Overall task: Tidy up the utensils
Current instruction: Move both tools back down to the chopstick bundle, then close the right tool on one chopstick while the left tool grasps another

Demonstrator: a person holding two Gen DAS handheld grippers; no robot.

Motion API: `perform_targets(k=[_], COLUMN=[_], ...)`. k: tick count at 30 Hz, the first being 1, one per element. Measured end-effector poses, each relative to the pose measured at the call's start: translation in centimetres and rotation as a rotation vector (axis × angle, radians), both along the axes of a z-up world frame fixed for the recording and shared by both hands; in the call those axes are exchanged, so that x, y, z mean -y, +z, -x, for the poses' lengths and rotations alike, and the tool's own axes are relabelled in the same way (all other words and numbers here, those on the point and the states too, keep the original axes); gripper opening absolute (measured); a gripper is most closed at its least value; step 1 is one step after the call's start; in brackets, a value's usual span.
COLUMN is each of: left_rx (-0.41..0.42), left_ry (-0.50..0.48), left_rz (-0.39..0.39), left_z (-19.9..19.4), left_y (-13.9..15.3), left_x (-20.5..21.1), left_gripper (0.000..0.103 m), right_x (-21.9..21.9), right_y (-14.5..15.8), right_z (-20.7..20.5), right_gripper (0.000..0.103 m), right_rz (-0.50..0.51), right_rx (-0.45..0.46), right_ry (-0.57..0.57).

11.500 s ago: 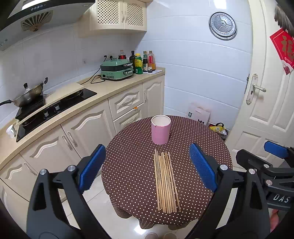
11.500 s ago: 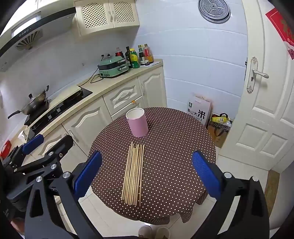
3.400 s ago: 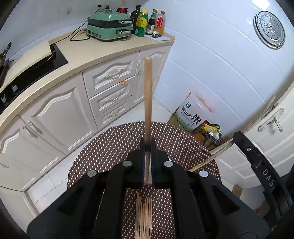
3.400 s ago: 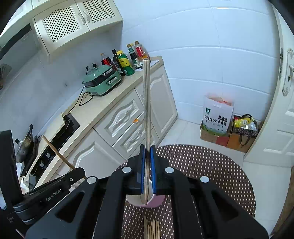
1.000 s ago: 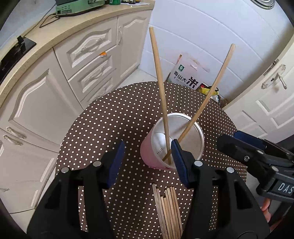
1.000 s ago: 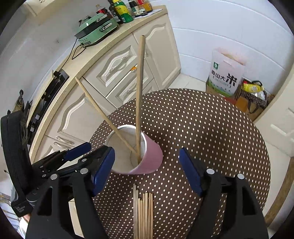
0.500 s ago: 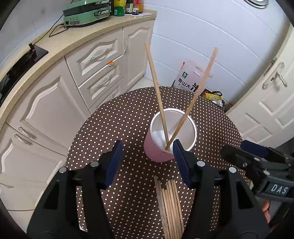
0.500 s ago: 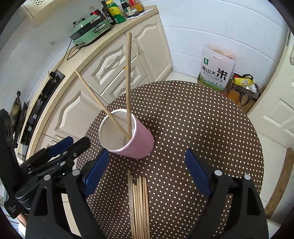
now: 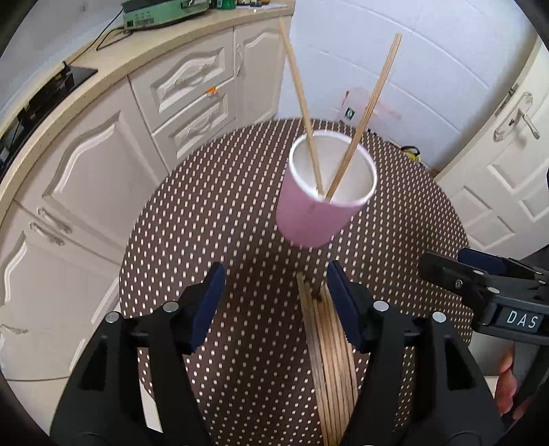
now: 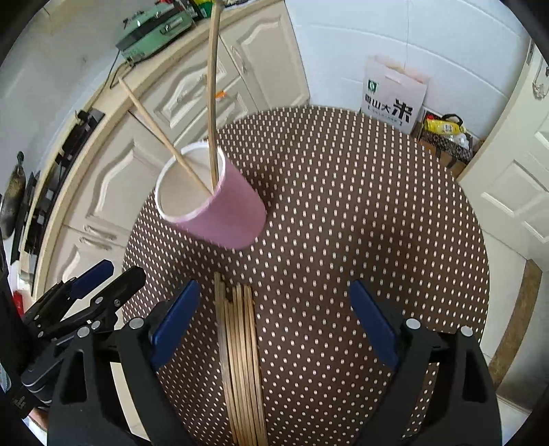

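A pink cup (image 9: 310, 221) (image 10: 226, 214) stands on the round dotted table (image 9: 212, 219) (image 10: 360, 206) with two wooden chopsticks (image 9: 302, 99) (image 10: 212, 96) leaning inside it. A row of several chopsticks (image 9: 329, 360) (image 10: 240, 356) lies flat on the cloth, nearer than the cup. My left gripper (image 9: 276, 291) hovers over the far ends of that row, its jaws opening with nothing held. My right gripper (image 10: 274, 308) hangs over the same row, jaws opening wide, empty too. Each gripper shows at the edge of the other's view.
Cream kitchen cabinets (image 9: 103, 164) and a counter with a green appliance (image 10: 151, 31) curve along the left. A white bag (image 10: 394, 99) and a yellow-filled bag (image 10: 446, 133) sit on the floor behind the table. A white door (image 9: 507, 171) stands at right.
Both grippers have drawn back from the cup toward the lying chopsticks and spread their jaws wider. The two chopsticks stay leaning in the cup.
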State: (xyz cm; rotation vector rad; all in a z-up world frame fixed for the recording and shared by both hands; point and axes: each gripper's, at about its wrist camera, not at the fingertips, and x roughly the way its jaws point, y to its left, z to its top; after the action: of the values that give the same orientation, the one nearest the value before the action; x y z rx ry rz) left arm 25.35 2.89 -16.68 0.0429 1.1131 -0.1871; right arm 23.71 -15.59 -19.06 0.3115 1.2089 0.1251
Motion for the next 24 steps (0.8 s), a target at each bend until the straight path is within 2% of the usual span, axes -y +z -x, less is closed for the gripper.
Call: perform_targets(k=[17,24], left_rx=[-0.160,-0.206], left_ry=[-0.016,-0.019], left_rz=[-0.060,-0.064], left_z=[3.6,4.9], left_y=[-5.7,-7.3], left_x=[-1.0,-1.5], left_gripper=[0.064,0.067], right_x=[-2.2,-3.7], right_y=[-8.2,-10.3], right_z=[3.2,4.5], right_gripper=[0.086,0.086], right_rz=[0.089,0.129], right_rx=[-0.239,-0.294], right_ry=[0.051,0.098])
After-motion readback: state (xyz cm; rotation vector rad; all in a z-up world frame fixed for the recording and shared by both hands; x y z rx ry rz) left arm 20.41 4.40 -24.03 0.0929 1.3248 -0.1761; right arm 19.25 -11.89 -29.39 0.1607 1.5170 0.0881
